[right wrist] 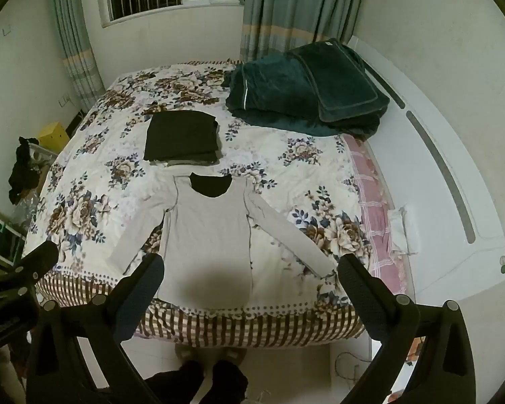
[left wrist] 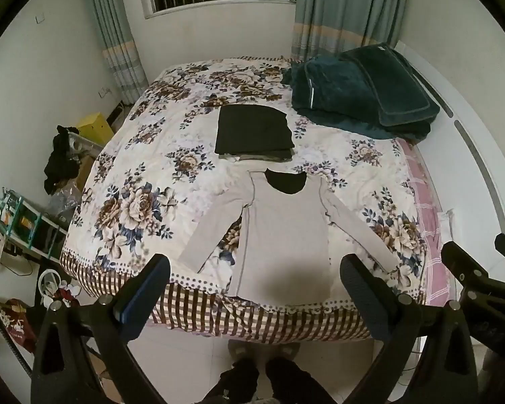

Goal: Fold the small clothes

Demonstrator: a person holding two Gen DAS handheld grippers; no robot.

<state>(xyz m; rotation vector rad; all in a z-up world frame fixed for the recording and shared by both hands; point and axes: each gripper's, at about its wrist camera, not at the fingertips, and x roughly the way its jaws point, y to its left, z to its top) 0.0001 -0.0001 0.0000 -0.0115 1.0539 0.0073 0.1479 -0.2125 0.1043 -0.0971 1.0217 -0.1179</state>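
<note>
A beige long-sleeved top (left wrist: 282, 232) with a black neck lining lies flat on the floral bedspread (left wrist: 144, 155), sleeves spread, hem at the near edge. It also shows in the right wrist view (right wrist: 207, 235). A folded black garment (left wrist: 254, 129) tops a small stack behind it, also seen in the right wrist view (right wrist: 181, 136). My left gripper (left wrist: 254, 269) is open and empty, held high above the hem. My right gripper (right wrist: 250, 271) is open and empty, also above the hem. The right gripper shows at the right edge of the left wrist view (left wrist: 474, 269).
Dark teal blankets (left wrist: 363, 94) are piled at the bed's far right corner, by the white headboard (right wrist: 437, 155). A cluttered shelf (left wrist: 23, 229) and a yellow box (left wrist: 94, 128) stand left of the bed. The person's feet (left wrist: 262, 353) are at the bed's foot.
</note>
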